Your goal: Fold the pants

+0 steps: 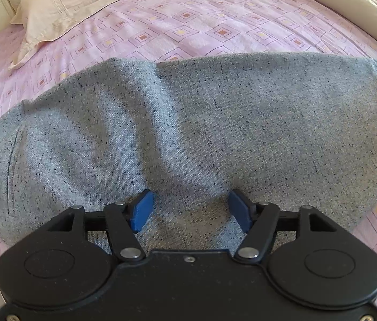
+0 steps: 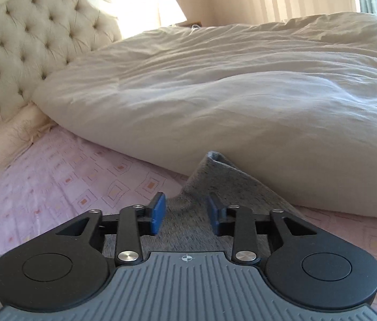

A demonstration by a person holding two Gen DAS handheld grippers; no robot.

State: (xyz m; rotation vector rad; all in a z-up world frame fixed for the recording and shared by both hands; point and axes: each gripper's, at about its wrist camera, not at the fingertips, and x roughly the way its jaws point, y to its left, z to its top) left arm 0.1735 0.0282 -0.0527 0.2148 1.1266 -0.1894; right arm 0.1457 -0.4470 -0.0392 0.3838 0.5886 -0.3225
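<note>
The grey speckled pants (image 1: pixel 188 123) lie spread across the pink patterned bed sheet (image 1: pixel 183 26) and fill the middle of the left wrist view. My left gripper (image 1: pixel 189 208) is open, its blue pads (image 1: pixel 141 210) low over the near edge of the cloth. In the right wrist view an end of the pants (image 2: pixel 215 176) rises in a fold toward the duvet. My right gripper (image 2: pixel 185 212) is open with that cloth between its blue pads (image 2: pixel 157 212); whether they touch it I cannot tell.
A cream pillow (image 1: pixel 62 8) lies at the far left of the sheet. A bulky white duvet (image 2: pixel 242 93) is heaped just behind the pants' end. A tufted cream headboard (image 2: pixel 28 53) stands at the left, with a lamp (image 2: pixel 171 10) beyond.
</note>
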